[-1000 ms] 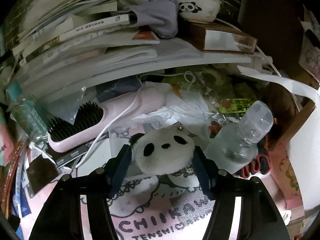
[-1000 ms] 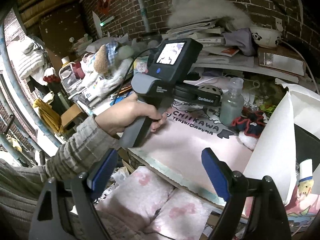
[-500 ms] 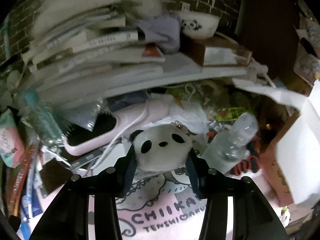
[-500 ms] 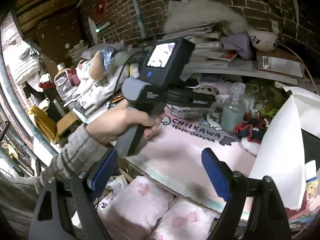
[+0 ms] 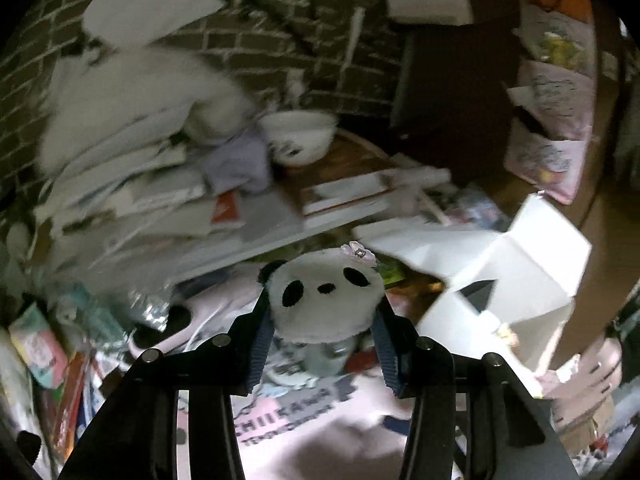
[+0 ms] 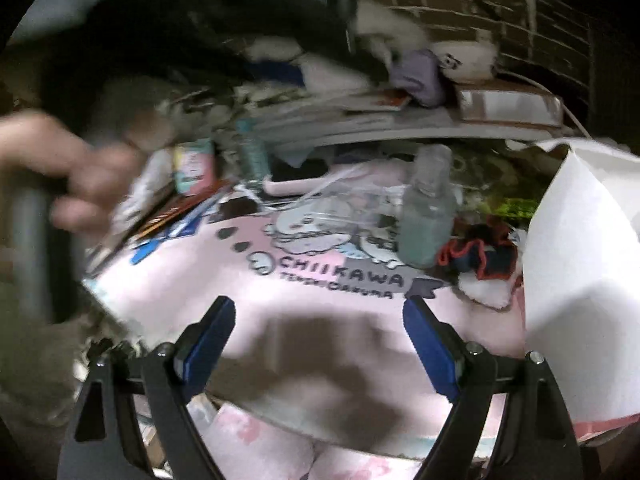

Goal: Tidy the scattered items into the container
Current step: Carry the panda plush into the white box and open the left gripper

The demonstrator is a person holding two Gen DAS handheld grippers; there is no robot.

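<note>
The left gripper (image 5: 323, 340) pinches a plush panda face (image 5: 325, 295) at frame centre. Below the spread, empty right gripper (image 6: 318, 344), a pink mat (image 6: 320, 304) reads "CHIIKAWA".

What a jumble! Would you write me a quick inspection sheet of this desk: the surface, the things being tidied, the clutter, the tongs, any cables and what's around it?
Surface: pink mat printed CHIIKAWA, mostly bare in the middle.
Job's things: panda plush pinched in the left tongs; open white box to its right.
Clutter: clear bottle, red-edged cloth, book pile, panda bowl, purple cloth.
Tongs: left shut on the plush; right tongs open, empty, above the mat.
Cables: white cord by the shelf.
Surroundings: brick wall; the person's hand, blurred.
</note>
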